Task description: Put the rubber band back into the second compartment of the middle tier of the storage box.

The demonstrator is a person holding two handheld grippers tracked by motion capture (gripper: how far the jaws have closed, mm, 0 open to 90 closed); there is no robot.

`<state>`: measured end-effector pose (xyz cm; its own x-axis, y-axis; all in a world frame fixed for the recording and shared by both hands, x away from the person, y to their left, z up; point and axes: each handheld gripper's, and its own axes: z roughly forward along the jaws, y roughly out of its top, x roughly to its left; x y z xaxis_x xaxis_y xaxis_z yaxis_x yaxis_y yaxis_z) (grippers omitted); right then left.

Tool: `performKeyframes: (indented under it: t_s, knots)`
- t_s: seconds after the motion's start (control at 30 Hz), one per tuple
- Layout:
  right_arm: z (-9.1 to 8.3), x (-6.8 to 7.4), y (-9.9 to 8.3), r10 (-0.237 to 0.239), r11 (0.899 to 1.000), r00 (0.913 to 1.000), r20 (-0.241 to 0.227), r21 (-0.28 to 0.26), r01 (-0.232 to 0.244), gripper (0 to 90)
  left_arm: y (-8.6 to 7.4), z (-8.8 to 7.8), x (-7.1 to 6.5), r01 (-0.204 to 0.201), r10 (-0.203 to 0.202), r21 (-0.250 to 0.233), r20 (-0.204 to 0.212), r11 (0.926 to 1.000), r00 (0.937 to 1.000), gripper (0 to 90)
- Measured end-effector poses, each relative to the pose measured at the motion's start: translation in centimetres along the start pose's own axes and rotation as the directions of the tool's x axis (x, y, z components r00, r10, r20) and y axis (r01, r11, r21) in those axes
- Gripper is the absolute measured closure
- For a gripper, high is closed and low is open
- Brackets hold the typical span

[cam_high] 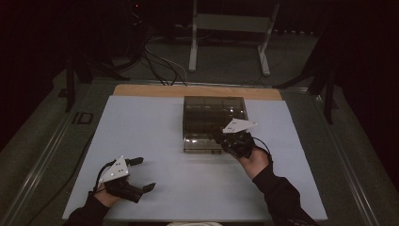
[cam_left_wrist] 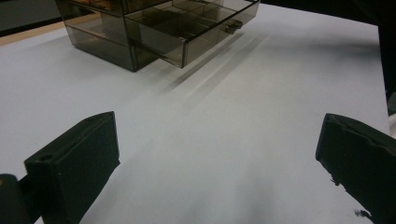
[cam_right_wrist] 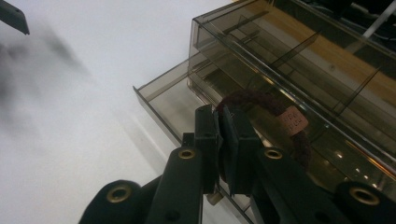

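Observation:
A smoky see-through drawer box stands at the back middle of the white table, its bottom drawer pulled out toward me. My right gripper is at that drawer's front right corner. In the right gripper view the right gripper is shut on a dark maroon hair tie with a pink tag, held just above the open drawer. My left gripper rests near the table's front left, open and holding nothing, its jaws wide apart in the left gripper view.
The box has several thin dividers inside. A strip of bare wood runs along the table's far edge. Beyond it, cables and a white stand sit on the dark floor. Wide white surface lies between the two grippers.

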<state>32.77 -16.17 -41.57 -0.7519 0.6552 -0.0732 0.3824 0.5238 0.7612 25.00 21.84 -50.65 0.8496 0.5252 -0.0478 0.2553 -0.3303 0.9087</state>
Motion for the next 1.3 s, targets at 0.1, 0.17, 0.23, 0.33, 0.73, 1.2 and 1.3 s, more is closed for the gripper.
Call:
performKeyframes:
  t_s: [0.1, 0.17, 0.23, 0.33, 0.73, 1.2, 1.3]
  knots:
    - [0.4, -0.2, 0.0, 0.011, 1.000, 0.9999, -0.009, 0.005, -0.011, 85.3, 0.0, 0.0, 0.0, -0.001, 0.001, 0.002, -0.001, 1.0000, 1.0000, 0.8]
    - [0.6, -0.2, 0.1, 0.013, 1.000, 0.9999, -0.010, 0.005, -0.013, 85.3, 0.0, 0.0, 0.0, -0.003, 0.003, 0.004, -0.002, 1.0000, 1.0000, 0.8]
    - [0.9, -0.2, 0.1, 0.011, 1.000, 0.9999, -0.009, 0.005, -0.011, 85.3, 0.0, 0.0, 0.0, -0.003, 0.003, 0.003, -0.001, 1.0000, 1.0000, 0.8]
    - [1.4, -0.3, 0.1, 0.015, 1.000, 0.9998, -0.012, 0.009, -0.015, 85.3, 0.0, 0.0, 0.0, -0.003, 0.003, 0.002, -0.001, 1.0000, 1.0000, 0.8]
    - [3.0, -0.3, -0.4, 0.034, 0.999, 0.9985, -0.043, 0.029, -0.033, 85.3, 0.0, 0.0, 0.0, -0.003, 0.003, 0.002, -0.001, 1.0000, 1.0000, 0.9]
    - [4.4, -0.3, -0.9, 0.057, 0.996, 0.9955, -0.076, 0.068, -0.052, 85.3, 0.0, 0.0, 0.0, -0.006, 0.006, 0.005, -0.001, 1.0000, 1.0000, 0.8]
    - [4.6, -0.4, -0.9, 0.066, 0.996, 0.9947, -0.079, 0.071, -0.060, 85.3, 0.0, 0.0, 0.0, -0.006, 0.006, 0.004, -0.001, 1.0000, 1.0000, 0.9]
